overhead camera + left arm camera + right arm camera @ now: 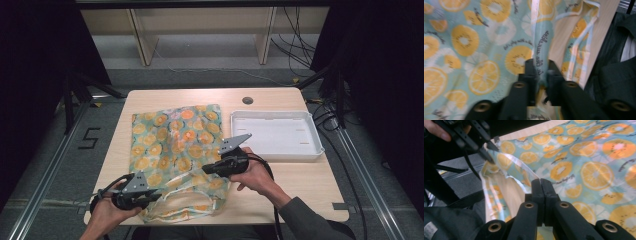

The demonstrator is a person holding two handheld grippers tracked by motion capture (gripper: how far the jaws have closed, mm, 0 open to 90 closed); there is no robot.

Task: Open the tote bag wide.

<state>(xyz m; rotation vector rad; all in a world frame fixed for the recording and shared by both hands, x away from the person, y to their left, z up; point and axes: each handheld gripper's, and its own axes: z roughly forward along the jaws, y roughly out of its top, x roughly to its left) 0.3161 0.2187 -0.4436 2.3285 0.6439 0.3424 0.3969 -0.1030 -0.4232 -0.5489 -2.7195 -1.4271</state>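
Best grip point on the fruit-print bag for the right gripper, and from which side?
Probably the bag mouth hem at its near edge, coming in from the person's side. The body lies flat on the table, leaving nothing to pinch, but the hem and pale handle loop stand up there. The left gripper already pinches a hem fold; the right gripper is shut beside it.

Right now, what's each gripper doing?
Left gripper: tongs shut on the fruit-print bag.
Right gripper: tongs shut on the same bag.

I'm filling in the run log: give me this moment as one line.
left gripper: shut on bag rim | right gripper: shut on bag rim | fruit-print bag: flat on table | white tray: empty
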